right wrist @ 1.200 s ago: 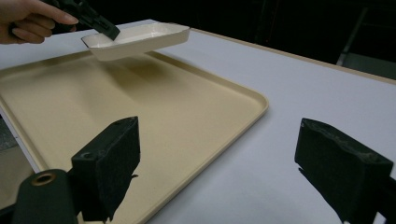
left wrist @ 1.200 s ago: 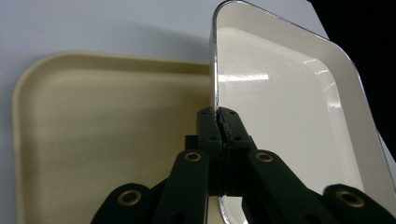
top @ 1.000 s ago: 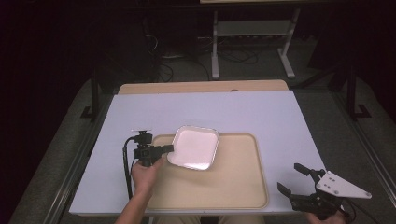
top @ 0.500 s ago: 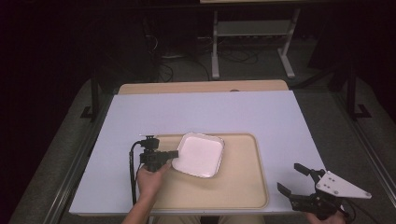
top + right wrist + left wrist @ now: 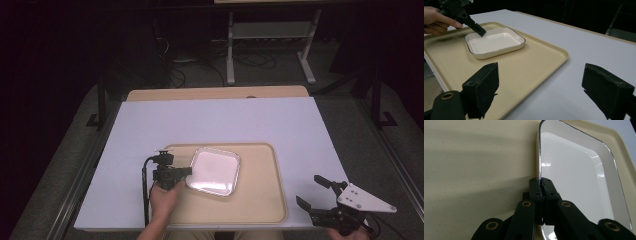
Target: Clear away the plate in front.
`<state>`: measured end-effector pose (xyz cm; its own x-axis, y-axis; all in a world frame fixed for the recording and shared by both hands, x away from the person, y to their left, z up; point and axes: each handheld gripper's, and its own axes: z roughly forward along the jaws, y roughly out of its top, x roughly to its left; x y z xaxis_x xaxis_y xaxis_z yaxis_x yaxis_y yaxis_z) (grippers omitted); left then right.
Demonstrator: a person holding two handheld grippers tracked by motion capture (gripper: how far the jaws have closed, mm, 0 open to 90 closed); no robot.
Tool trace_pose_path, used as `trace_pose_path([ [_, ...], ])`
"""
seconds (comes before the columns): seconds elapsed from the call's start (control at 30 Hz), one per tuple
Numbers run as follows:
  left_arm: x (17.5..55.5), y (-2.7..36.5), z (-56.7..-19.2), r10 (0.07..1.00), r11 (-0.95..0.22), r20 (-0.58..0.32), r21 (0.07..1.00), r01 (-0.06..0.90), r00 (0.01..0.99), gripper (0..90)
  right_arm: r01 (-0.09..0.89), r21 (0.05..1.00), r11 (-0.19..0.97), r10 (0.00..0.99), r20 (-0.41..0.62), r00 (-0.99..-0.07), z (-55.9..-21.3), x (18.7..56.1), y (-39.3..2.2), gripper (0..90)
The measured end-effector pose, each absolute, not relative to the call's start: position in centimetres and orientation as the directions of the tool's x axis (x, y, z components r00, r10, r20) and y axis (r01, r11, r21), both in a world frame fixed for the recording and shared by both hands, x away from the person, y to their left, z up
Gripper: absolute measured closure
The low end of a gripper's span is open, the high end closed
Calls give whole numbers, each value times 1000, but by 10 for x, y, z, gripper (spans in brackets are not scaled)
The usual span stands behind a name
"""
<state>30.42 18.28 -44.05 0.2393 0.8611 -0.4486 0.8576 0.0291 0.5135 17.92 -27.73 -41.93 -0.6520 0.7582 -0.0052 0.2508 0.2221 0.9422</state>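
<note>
The left gripper (image 5: 186, 172), at lower left of the high view, is matt black with a black cable looping from its body. In its own view brass-coloured rivets sit in the black linkage arms. The right gripper (image 5: 312, 193), at lower right, is black too, topped by a grey three-cornered plate with small dark screws; its pads (image 5: 607, 88) are blocky and rough-faced.
</note>
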Motion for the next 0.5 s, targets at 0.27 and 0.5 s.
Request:
trace_pose_path([
  [0.27,293,179,-438,881,33,-418,521,853,221,818,253,941,225,758,-6,-652,-420,179,-277,132],
  [0.5,280,176,-436,884,14,-402,533,846,239,794,254,941,225,759,-6,-651,-420,180,-277,132],
])
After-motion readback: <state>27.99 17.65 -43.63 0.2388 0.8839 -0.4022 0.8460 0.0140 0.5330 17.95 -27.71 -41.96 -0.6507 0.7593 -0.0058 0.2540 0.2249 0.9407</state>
